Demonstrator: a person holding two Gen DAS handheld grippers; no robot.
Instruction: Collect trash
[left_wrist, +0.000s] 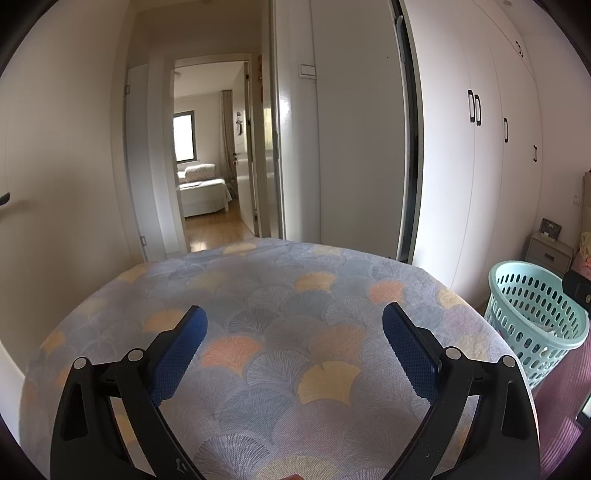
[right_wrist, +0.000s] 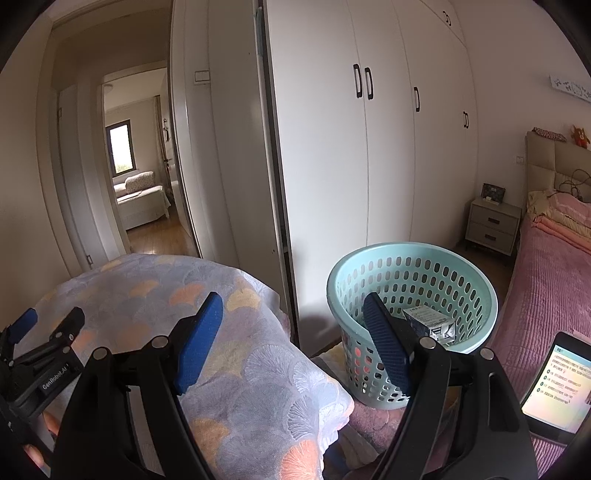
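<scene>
A mint green perforated basket (right_wrist: 410, 291) stands on the floor beside the cloth-covered table (right_wrist: 192, 295). A small white and dark box (right_wrist: 430, 323) lies inside it. The basket also shows in the left wrist view (left_wrist: 532, 317) at the right edge. My left gripper (left_wrist: 295, 321) is open and empty above the table's patterned cloth (left_wrist: 280, 332). My right gripper (right_wrist: 293, 314) is open and empty, its right finger in front of the basket's near rim. The left gripper shows at the right wrist view's left edge (right_wrist: 44, 332).
A white wardrobe (right_wrist: 388, 147) fills the wall behind the basket. A pink bed (right_wrist: 546, 280) and a grey nightstand (right_wrist: 493, 225) stand at the right. A lit phone screen (right_wrist: 557, 384) lies at the lower right. An open doorway (left_wrist: 210, 155) leads to another room.
</scene>
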